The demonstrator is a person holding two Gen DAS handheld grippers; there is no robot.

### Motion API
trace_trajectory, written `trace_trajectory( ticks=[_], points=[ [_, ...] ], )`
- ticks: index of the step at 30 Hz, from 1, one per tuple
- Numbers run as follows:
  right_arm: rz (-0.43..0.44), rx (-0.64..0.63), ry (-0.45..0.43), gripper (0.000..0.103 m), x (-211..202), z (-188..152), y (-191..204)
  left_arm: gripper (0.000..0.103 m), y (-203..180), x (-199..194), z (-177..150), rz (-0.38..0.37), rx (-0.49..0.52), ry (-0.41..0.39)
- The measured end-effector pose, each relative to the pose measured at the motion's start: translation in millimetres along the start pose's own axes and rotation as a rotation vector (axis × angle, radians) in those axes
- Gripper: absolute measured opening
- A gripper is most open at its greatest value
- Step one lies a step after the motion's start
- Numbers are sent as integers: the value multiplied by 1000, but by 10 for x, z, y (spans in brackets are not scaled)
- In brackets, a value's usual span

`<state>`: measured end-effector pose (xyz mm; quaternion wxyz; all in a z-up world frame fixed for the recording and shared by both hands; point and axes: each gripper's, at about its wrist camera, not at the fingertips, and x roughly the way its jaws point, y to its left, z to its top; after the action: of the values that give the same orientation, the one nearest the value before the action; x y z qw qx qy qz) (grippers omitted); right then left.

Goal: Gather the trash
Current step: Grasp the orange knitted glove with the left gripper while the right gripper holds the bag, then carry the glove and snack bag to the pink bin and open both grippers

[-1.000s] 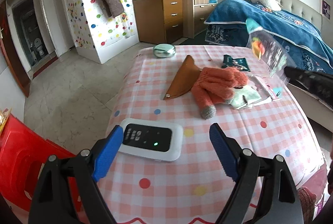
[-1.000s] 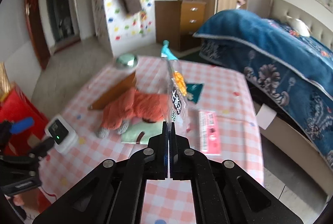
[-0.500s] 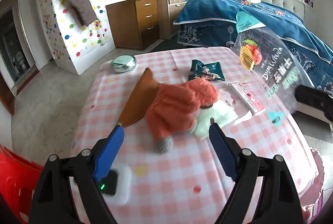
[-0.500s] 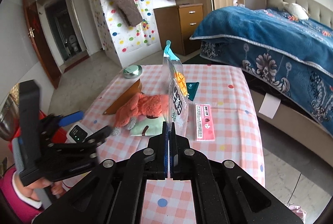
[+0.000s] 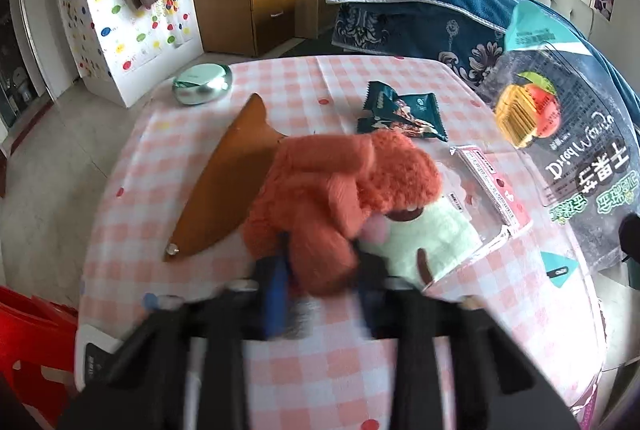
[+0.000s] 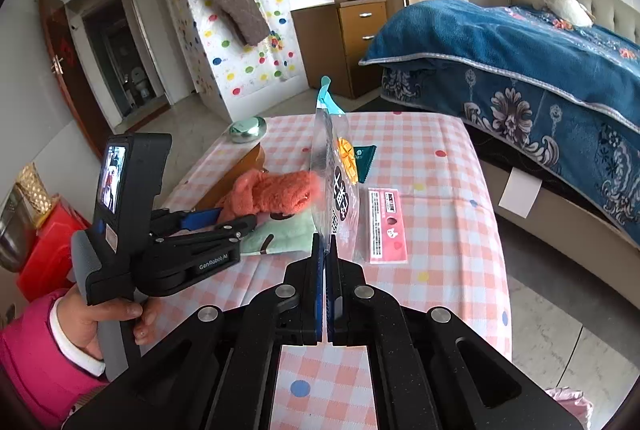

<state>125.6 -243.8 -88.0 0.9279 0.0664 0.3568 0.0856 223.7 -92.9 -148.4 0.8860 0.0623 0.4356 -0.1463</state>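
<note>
My right gripper (image 6: 327,254) is shut on a clear snack bag (image 6: 334,166) with orange print, held upright above the checked table; the bag also shows at the right of the left wrist view (image 5: 560,134). My left gripper (image 5: 320,286) is blurred, its jaws narrowed around the near end of an orange knit glove (image 5: 340,198); in the right wrist view (image 6: 228,220) its fingers straddle the glove (image 6: 272,192). A dark green wrapper (image 5: 400,114) and a pink flat packet (image 5: 492,186) lie on the table.
A brown leather case (image 5: 224,190), a silver round tin (image 5: 202,84), a pale green cloth (image 5: 432,238) and a white device (image 5: 94,358) lie on the pink checked table (image 5: 320,370). A red stool (image 5: 28,342) stands left; a blue-covered bed (image 6: 540,70) right.
My left gripper moved forward over the table to the orange glove and its jaws closed in around it. The right gripper kept holding the snack bag upright.
</note>
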Motion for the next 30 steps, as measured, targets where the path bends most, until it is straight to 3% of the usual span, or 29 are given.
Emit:
trace_trajectory(
  ticks=[3,7,13,18,25,30],
  points=[
    [-3,-1,-16,0,-56,-6,0,12,71,-215,60,-1,-22,-68],
    [-11,-3,-45,0,-188,-30,23,12,93,-867,252,-20,-8,-248],
    [-18,2,-109,0,-551,-78,47,12,-120,-1683,311,-69,57,-409],
    [-6,9,-122,0,-756,-124,44,12,-304,-1952,110,-119,96,-431],
    [-28,48,-99,0,-1010,-350,-33,12,-692,-1943,-448,-216,148,-352],
    [-69,89,-84,0,-1218,-599,-138,12,-1007,-1882,-732,-245,227,-313]
  ],
)
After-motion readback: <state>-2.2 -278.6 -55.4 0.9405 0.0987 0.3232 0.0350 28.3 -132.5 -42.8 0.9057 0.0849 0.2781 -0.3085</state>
